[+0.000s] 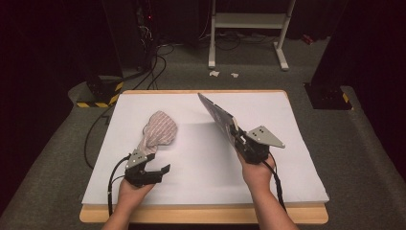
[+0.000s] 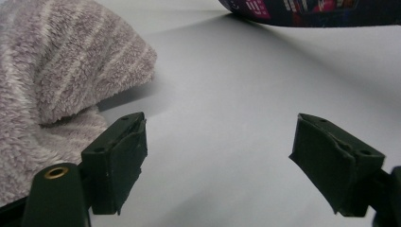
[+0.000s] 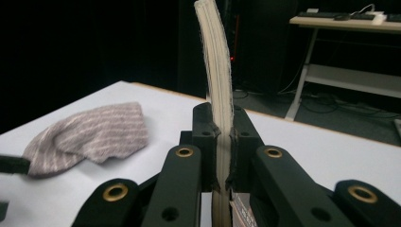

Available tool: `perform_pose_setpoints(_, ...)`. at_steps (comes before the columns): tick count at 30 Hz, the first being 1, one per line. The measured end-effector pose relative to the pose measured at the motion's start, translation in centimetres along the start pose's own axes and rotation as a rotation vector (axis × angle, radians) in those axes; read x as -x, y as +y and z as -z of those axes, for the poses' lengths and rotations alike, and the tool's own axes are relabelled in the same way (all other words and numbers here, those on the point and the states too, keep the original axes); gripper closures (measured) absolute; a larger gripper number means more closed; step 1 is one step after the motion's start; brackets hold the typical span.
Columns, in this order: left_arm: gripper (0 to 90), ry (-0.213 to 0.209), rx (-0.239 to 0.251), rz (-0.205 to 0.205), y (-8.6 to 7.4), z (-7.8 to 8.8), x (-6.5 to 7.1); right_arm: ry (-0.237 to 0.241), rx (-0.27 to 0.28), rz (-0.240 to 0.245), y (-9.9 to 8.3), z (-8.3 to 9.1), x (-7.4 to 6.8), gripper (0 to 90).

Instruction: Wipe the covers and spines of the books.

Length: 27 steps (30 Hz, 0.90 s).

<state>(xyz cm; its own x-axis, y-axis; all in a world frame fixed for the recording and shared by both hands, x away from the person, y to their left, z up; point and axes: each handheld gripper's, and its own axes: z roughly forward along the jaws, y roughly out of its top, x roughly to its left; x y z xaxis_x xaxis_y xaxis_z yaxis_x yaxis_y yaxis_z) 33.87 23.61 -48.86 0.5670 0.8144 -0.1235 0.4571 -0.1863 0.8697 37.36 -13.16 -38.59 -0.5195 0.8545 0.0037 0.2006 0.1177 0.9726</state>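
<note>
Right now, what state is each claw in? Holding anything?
Left claw: open, holding nothing; striped fuzzy cloth lies beside it.
Right claw: closed on the edge of a thin book, lifted off the table.

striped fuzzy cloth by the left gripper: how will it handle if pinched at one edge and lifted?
The striped cloth lies bunched and folded, so it will probably droop rather than hold shape. Its fluffy pile suggests it is light and grips well. Pushed across the white table cover, it would likely crumple.
</note>
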Motion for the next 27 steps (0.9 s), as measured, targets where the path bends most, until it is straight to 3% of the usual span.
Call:
perform_pose_setpoints(9,18.9,-0.002,-0.002,0.002,-0.1,-0.1,0.0,-0.043,0.032,-0.001,1.1,-0.6,0.7,85.1)
perform_pose_setpoints(14,18.9,0.001,0.001,0.004,-0.1,0.0,-0.2,-0.047,0.056,0.005,2.0,-0.7,0.4,85.1)
perform_pose_setpoints(21,18.9,-0.001,0.005,0.003,0.0,0.1,-0.2,0.017,0.099,-0.006,3.1,-0.8,-1.7,85.1)
perform_pose_setpoints(27,18.9,0.001,0.008,0.002,0.0,0.1,-0.2,0.091,0.124,-0.01,3.2,-1.0,-4.7,85.0)
